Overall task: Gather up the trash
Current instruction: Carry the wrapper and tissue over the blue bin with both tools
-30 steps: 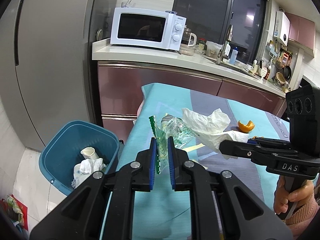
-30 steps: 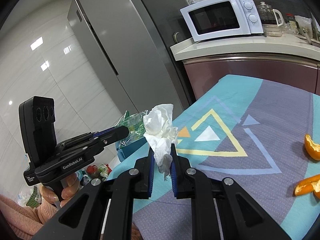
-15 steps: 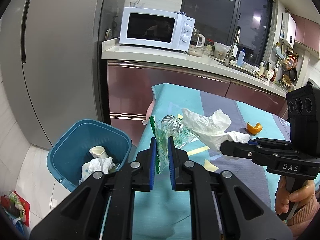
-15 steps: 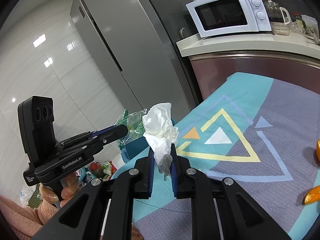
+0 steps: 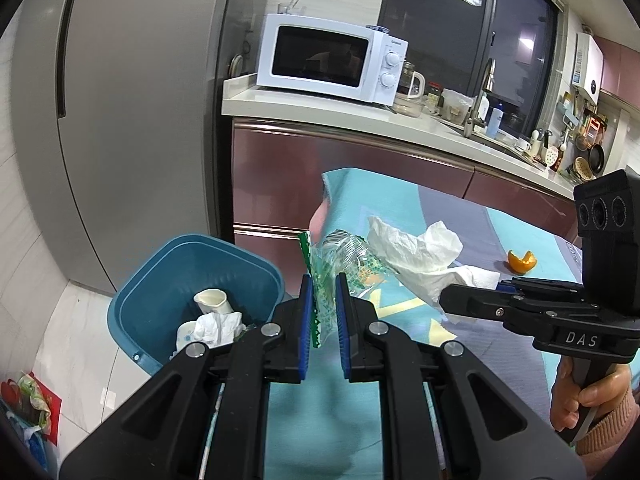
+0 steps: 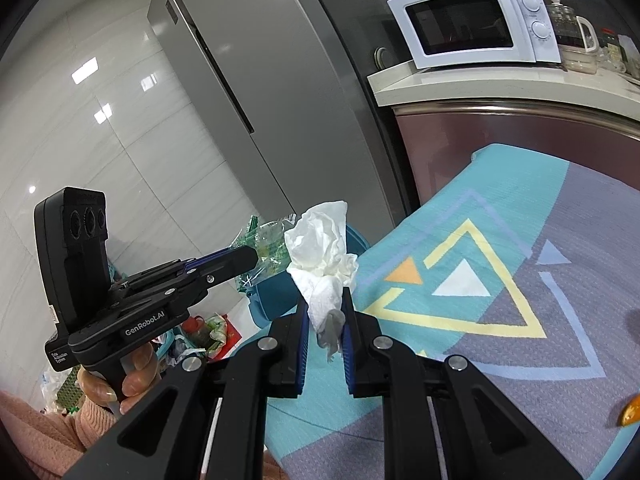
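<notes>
Both grippers are carrying trash toward the bin. Left gripper (image 5: 323, 308), low centre of the left wrist view, is clamped nearly closed on a clear green-printed wrapper (image 5: 340, 260), which is sticking up between the pads. Right gripper (image 6: 325, 320), low centre of the right wrist view, is likewise pinched nearly closed on a crumpled white tissue (image 6: 322, 252). Since a second ago the blue bin (image 5: 192, 256) has been sliding from the lower-left corner toward the middle of the left wrist view and growing larger, while the orange peel (image 5: 521, 261) is drifting off to the right; in the right wrist view the peel pieces are slipping out at the right edge. Grips are looking unchanged. Judgement: the pair is travelling off the surface edge toward the bin, and release is coming next, though neither load is over the opening yet. Bin is standing on the floor at lower left, already holding a paper cup (image 5: 211, 301) and tissue. The surface (image 6: 520, 380) is wearing a teal and grey cloth with triangle print, peel remaining on it. Room: kitchen, grey fridge (image 5: 120, 120) at left, white microwave (image 5: 332, 58) on a counter at upper centre, dark window behind, sink clutter at upper right.
</notes>
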`<state>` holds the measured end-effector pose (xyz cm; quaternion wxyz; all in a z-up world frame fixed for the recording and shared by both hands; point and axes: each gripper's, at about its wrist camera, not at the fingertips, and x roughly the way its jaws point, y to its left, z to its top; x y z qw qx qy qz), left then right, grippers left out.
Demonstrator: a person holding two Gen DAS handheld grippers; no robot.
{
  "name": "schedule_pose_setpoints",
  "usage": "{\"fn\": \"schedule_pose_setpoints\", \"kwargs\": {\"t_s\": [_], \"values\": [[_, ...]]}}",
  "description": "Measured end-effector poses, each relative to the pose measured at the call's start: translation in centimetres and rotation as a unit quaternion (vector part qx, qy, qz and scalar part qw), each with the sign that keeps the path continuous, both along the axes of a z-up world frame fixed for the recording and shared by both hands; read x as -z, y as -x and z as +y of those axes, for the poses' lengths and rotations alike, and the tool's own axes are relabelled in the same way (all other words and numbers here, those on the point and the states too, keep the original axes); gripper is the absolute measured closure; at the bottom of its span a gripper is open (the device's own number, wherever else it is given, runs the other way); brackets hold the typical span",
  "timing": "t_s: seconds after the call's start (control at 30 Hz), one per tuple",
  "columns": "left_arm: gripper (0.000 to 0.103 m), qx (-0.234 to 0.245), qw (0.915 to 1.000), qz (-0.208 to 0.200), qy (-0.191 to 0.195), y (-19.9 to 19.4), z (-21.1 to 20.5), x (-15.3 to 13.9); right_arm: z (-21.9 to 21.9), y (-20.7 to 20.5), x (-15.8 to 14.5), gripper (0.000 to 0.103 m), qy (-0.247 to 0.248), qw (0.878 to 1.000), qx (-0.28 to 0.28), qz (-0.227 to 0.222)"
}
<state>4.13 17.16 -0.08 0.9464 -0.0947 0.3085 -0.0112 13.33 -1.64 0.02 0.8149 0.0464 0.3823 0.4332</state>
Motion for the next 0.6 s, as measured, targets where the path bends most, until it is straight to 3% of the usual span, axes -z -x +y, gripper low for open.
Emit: {"fn": "schedule_pose_setpoints", "kwargs": {"t_s": [0.6], "values": [[0.091,-0.04,0.9991,0.011,0.01,0.1,3.4,1.3,3.3,-1.3,1.0,0.089,0.011,1.0,-0.02,0.019]]}}
